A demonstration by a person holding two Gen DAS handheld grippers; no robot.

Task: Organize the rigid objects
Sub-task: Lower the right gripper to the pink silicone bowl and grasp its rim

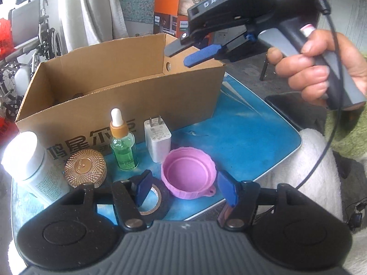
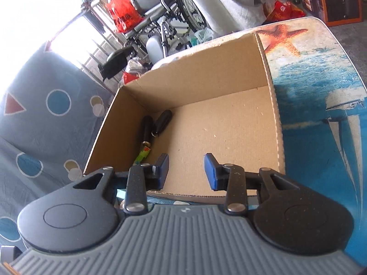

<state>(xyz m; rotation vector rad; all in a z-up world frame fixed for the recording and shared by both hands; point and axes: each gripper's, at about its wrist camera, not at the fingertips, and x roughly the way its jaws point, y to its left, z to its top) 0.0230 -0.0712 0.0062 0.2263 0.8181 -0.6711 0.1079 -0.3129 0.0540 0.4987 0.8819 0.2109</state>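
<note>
Tape (image 1: 152,200) lay nearest the left gripper (image 1: 187,189), a black roll flat on the blue table (image 1: 252,137) with one blue pad hanging over its near rim; the other pad stood off to the right, beyond the pink bowl's (image 1: 189,171) small tab. The jaws stood about half open and held nothing, no pad pressing on anything. Judging by that, the step in hand was the reach for the next item to box, and either the tape or the pink bowl looked the likely pick. Taking the tape would call for a lower drop and one pad inside the ring; the bowl would need a wider spread or a pinch on its rim.

Just behind stood a gold lid (image 1: 85,168), a white jar (image 1: 27,158), a green dropper bottle (image 1: 122,146) and a white charger (image 1: 157,141), all upright in a row against the front wall of the cardboard box (image 1: 128,91).

Farther off, a hand (image 1: 321,68) held the right gripper (image 2: 186,171) tilted downward above the box's right end. In its own view the jaws stood a little apart, nothing between them, poised over the open box (image 2: 220,126). I judged it had no load to drop. On the box floor at the far left lay two dark stick-like things (image 2: 158,123) and a small green one (image 2: 143,155); the rest of the floor was bare cardboard.
</note>
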